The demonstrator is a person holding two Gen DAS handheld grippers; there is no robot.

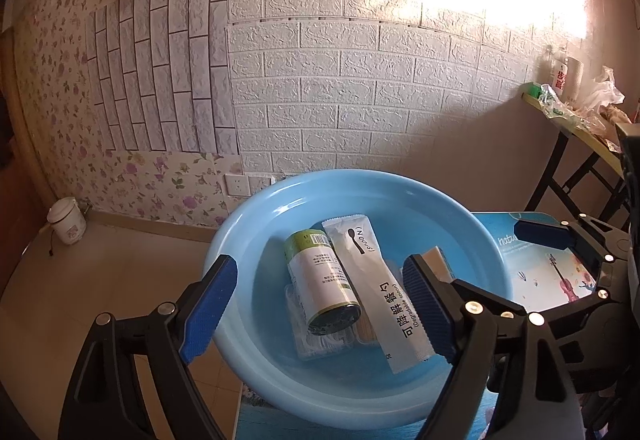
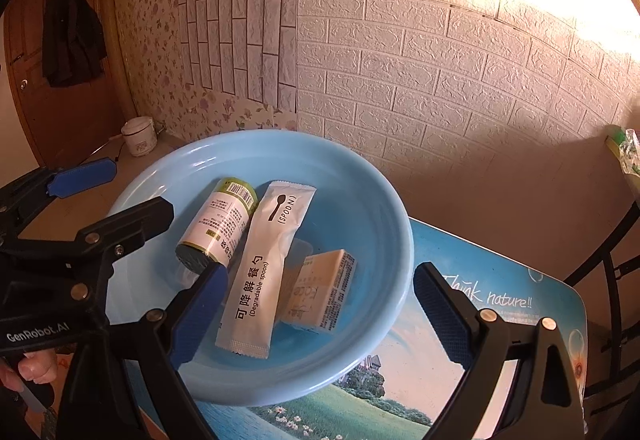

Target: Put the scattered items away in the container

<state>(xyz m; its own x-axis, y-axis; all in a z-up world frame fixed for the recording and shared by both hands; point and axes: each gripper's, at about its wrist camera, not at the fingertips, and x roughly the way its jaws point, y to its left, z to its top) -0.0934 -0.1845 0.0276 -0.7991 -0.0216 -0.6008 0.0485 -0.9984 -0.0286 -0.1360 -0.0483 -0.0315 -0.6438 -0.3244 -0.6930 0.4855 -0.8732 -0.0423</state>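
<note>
both tongs (image 1: 320, 304) (image 2: 320, 316) gaping empty above blue basin (image 2: 396, 240), spoon packet (image 2: 260, 272) inside, rim clear

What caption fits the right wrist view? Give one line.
Open right gripper above blue basin holding spoon packet, can, box.

Both tools point steeply downward: the left gripper (image 1: 320, 304) has its jaws spread with nothing between the pads, the right gripper (image 2: 320, 316) likewise (blue pads facing inward), jaws empty
</note>
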